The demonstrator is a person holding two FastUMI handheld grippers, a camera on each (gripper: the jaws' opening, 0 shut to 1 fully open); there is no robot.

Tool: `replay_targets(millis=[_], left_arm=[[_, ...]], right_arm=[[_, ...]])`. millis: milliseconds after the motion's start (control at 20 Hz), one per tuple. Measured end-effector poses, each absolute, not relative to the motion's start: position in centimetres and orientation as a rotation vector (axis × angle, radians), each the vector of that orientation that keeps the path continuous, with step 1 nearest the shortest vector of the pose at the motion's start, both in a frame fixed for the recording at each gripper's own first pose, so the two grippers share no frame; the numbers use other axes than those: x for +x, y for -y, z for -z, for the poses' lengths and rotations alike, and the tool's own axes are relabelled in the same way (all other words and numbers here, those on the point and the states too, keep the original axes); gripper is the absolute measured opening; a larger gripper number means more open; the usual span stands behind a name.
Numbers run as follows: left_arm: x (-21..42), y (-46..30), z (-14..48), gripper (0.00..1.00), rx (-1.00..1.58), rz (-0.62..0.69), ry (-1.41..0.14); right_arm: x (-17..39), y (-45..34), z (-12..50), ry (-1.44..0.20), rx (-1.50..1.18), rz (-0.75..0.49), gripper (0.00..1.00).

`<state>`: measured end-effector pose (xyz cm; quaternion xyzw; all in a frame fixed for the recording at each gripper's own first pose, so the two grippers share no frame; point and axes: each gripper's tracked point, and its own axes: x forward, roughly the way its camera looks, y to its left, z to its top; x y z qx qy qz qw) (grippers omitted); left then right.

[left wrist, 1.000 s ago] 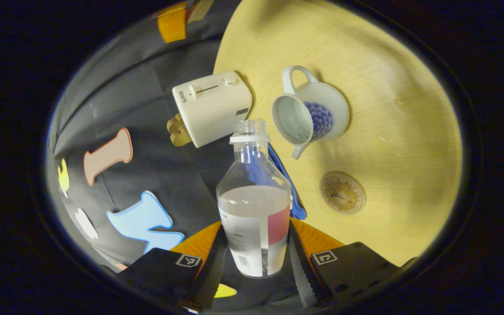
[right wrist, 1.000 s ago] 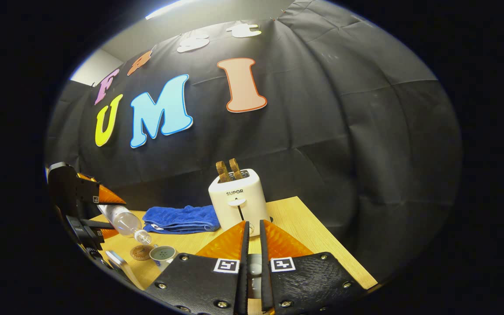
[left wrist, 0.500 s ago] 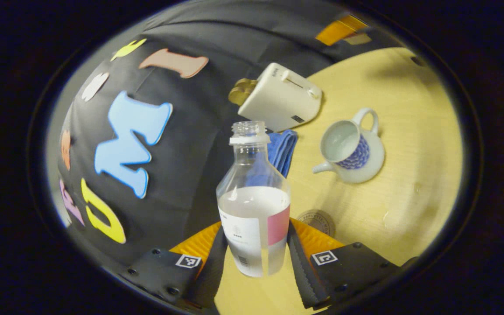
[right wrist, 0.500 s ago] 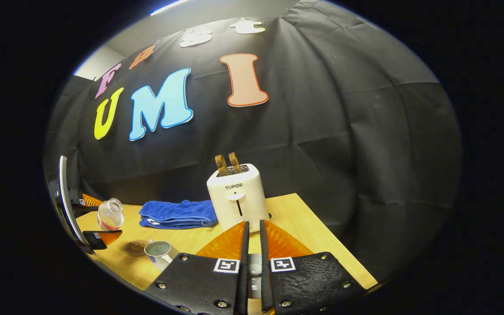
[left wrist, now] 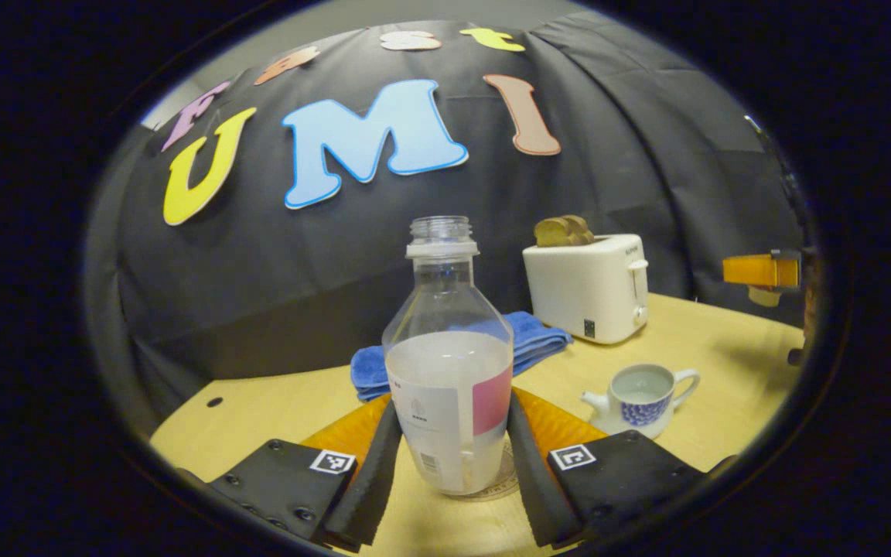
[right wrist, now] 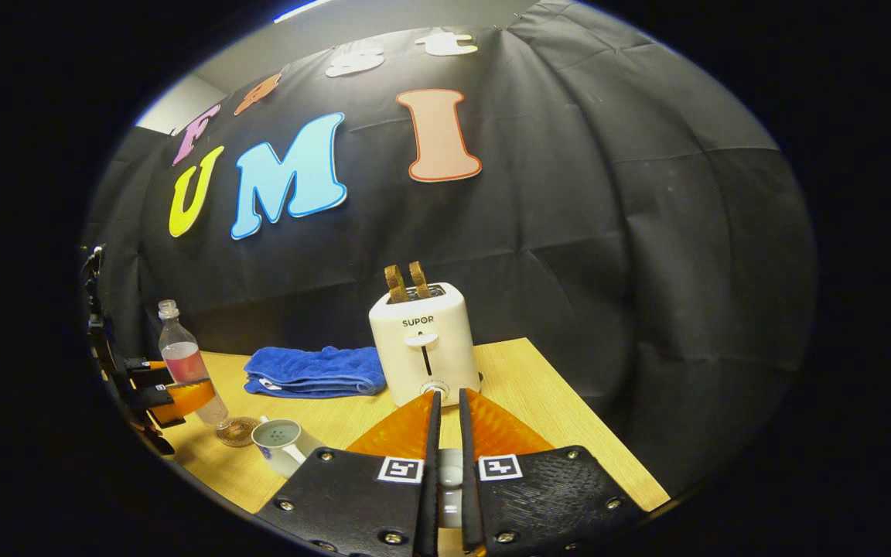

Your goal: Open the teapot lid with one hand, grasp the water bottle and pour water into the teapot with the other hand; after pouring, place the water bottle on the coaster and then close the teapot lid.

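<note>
The left claw (left wrist: 449, 464) is closed on the water bottle (left wrist: 449, 363), with both fingers pressed against the lower body at label height. The bottle stands upright, uncapped and roughly half full. Its base is at the coaster (left wrist: 503, 483), whose rim shows just behind the bottle between the fingers; in the right gripper view the bottle (right wrist: 186, 371) appears directly above the coaster (right wrist: 235, 431), though contact cannot be confirmed.

The right claw (right wrist: 445, 472) is nearly closed, and a small pale object sits between its fingers. It is judged to be the teapot lid (right wrist: 449, 468), although its shape is mostly hidden.

The teapot (left wrist: 640, 396) stands open on the worktop (left wrist: 260, 402), just right of the coaster, with its interior visible.

Status assessment: lid removal is complete, and pouring appears complete, since the bottle is upright at the coaster. Remaining steps: seat the bottle fully on the coaster, release it, then return the lid to the teapot opening.
</note>
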<state>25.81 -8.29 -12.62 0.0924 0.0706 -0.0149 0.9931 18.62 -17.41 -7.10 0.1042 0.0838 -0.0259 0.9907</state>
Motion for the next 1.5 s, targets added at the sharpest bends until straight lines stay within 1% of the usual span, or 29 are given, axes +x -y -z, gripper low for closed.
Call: replay_targets(millis=[150, 350, 500, 650, 800, 950, 1150, 1250, 1300, 1350, 1400, 1450, 1500], left_arm=[[26.3, 9.1, 13.1, 0.83, 0.081, 0.035, -0.146], [26.1, 9.1, 13.9, 0.82, 0.064, 0.041, -0.19], [26.3, 9.1, 14.1, 0.84, 0.096, 0.061, -0.188], [26.4, 9.0, 13.7, 0.89, 0.114, 0.06, -0.176], [26.5, 9.0, 13.7, 0.89, 0.103, 0.054, -0.166], [26.0, 8.6, 13.8, 1.0, 0.092, 0.04, -0.18], [25.0, 8.9, 13.7, 1.0, 0.05, 0.039, -0.197], [24.6, 9.1, 13.4, 1.0, 0.041, 0.046, -0.185], [24.2, 9.2, 13.5, 1.0, 0.04, 0.049, -0.185], [23.9, 9.2, 13.4, 1.0, 0.044, 0.052, -0.185], [23.6, 9.0, 13.5, 1.0, 0.046, 0.05, -0.18], [23.3, 8.9, 13.4, 1.0, 0.044, 0.045, -0.18], [22.8, 8.9, 13.5, 1.0, 0.039, 0.047, -0.181]], right_arm=[[18.8, 17.4, 7.3, -0.173, 0.207, 0.055, 0.12], [18.9, 17.0, 7.6, -0.181, 0.187, 0.051, 0.12], [18.9, 16.7, 7.8, -0.186, 0.173, 0.044, 0.12], [18.9, 16.5, 8.0, -0.192, 0.17, 0.037, 0.12], [19.0, 16.2, 8.1, -0.195, 0.173, 0.026, 0.12], [18.9, 15.5, 7.9, -0.192, 0.168, 0.002, 0.12], [19.3, 14.0, 6.9, -0.175, 0.133, -0.02, 0.12], [19.7, 12.4, 5.9, -0.164, 0.119, -0.044, 0.12], [19.9, 11.3, 5.4, -0.157, 0.11, -0.065, 0.16], [20.2, 10.1, 4.8, -0.152, 0.102, -0.088, 0.12], [20.4, 8.8, 4.3, -0.147, 0.097, -0.111, 0.16], [20.7, 7.6, 3.9, -0.146, 0.098, -0.136, 0.12], [21.1, 6.3, 3.5, -0.146, 0.106, -0.163, 0.16]])
